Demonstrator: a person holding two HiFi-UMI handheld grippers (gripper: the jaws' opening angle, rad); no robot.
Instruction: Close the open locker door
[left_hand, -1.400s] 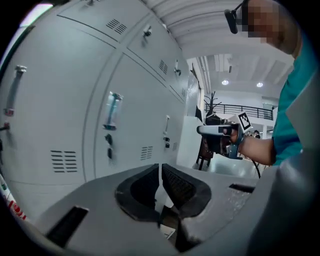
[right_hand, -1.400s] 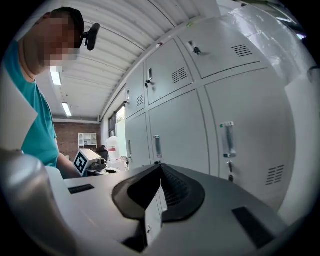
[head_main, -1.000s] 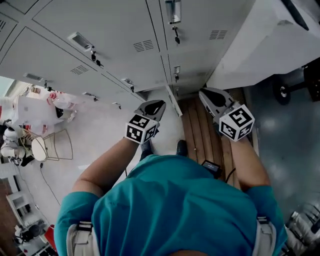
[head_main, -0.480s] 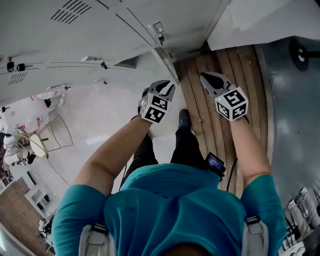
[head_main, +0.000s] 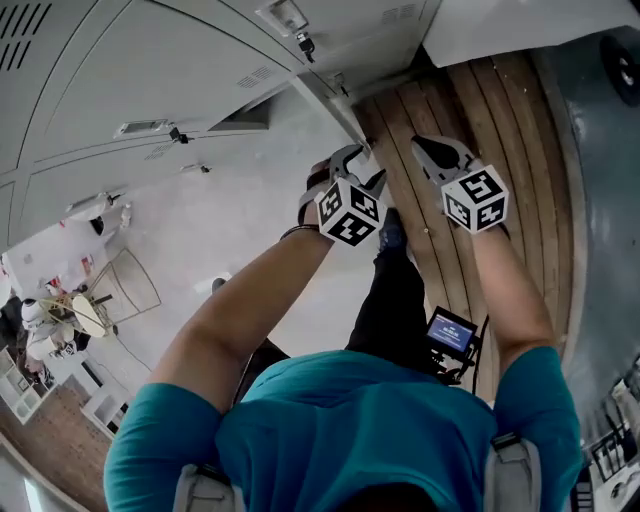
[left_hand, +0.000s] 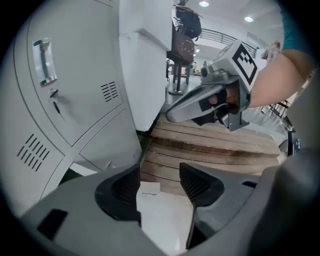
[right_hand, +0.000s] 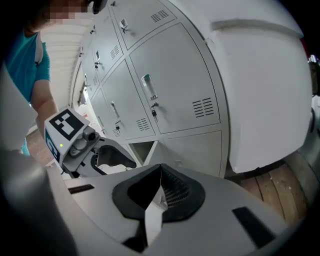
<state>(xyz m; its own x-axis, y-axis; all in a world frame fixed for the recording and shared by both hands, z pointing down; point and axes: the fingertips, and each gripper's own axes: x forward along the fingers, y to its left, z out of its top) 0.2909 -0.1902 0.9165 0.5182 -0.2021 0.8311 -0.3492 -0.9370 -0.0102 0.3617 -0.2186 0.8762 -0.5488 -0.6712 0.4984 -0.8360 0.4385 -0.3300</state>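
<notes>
My left tool, jaws just opened wide, straddles the locker door at 12 o'clock without gripping it; my right tool is closed and empty.

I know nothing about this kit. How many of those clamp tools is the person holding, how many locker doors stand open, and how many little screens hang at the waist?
hand-held grippers: 2 (left hand-held gripper, right hand-held gripper)
open locker door: 1
small lit screen: 1
Total: 4
</notes>
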